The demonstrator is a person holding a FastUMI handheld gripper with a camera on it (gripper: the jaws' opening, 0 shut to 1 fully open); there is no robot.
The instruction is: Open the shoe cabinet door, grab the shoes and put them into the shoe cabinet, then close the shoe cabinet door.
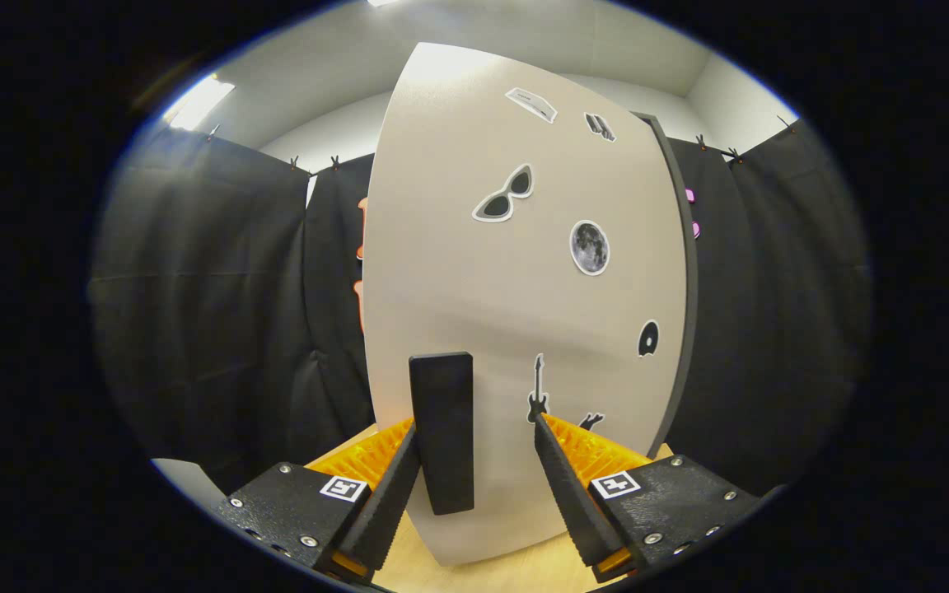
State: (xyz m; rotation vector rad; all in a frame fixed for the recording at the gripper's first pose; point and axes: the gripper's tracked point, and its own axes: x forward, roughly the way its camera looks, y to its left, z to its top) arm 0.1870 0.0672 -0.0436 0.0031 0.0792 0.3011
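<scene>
Gripper view: the cabinet door [524, 288] stands close ahead, pale and dotted with stickers, a dark edge down its right side. Its handle [441, 432], a dark upright bar, sits low on the door, between the fingers and hard against the left one. The gripper [474, 449] is open: the left finger [392, 494] lies alongside the handle and may touch it, while the right finger [565, 486] stands well apart from it, near a guitar sticker [538, 391]. So nothing is clamped yet. A wooden surface [491, 572] shows below the door. No shoes can be seen here.

Whether the door is shut or ajar cannot be told; the step in hand looks like taking the handle. To do it well, I would centre the bar between the fingers, close until both press on it, then move along the door's arc, not straight back, so the bar does not slip out.
</scene>
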